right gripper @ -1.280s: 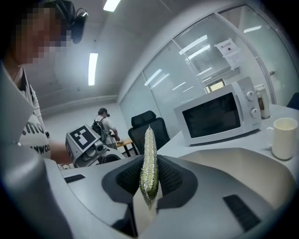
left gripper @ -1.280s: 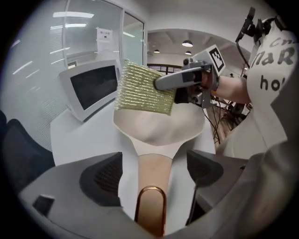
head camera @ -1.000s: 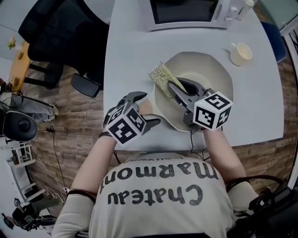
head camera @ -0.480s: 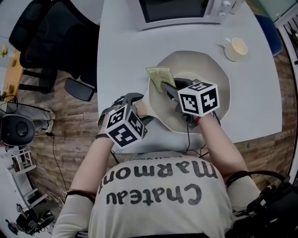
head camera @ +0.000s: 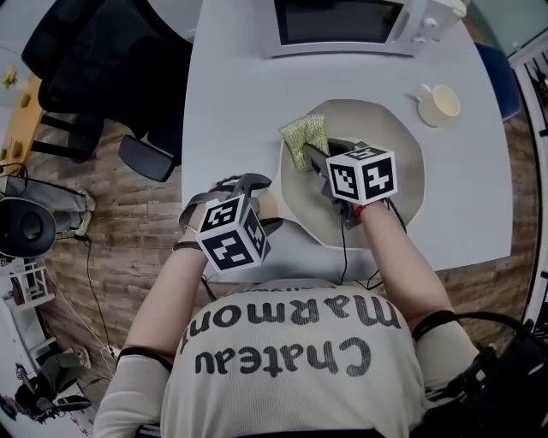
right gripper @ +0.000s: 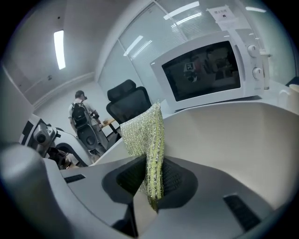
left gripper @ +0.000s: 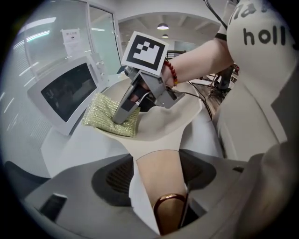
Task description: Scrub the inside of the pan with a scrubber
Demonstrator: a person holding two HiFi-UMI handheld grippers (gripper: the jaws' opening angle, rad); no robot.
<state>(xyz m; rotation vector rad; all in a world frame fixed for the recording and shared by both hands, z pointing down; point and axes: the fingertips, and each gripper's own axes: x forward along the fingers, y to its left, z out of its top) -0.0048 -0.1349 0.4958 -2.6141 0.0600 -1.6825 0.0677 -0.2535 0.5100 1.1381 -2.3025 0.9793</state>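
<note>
A cream pan (head camera: 394, 162) sits on the white table (head camera: 231, 94). Its handle (head camera: 269, 202) points toward me, and my left gripper (head camera: 263, 204) is shut on it. In the left gripper view the handle (left gripper: 159, 158) runs between the two pads, with its copper-coloured loop (left gripper: 168, 210) nearest the camera. My right gripper (head camera: 313, 156) is shut on a green-gold scrubber (head camera: 304, 137), which lies at the pan's far left rim. In the right gripper view the scrubber (right gripper: 147, 135) stands folded between the jaws, over the pan's pale inside (right gripper: 233, 135).
A white microwave (head camera: 342, 26) stands at the table's back edge, behind the pan. A cream cup (head camera: 439, 103) sits to the pan's right. A black office chair (head camera: 103, 77) stands left of the table. A person (right gripper: 84, 116) stands far off in the room.
My left gripper's jaws have closed in on the pan handle. My right gripper has slid the scrubber along the pan's left rim, and it now looks more bunched.
</note>
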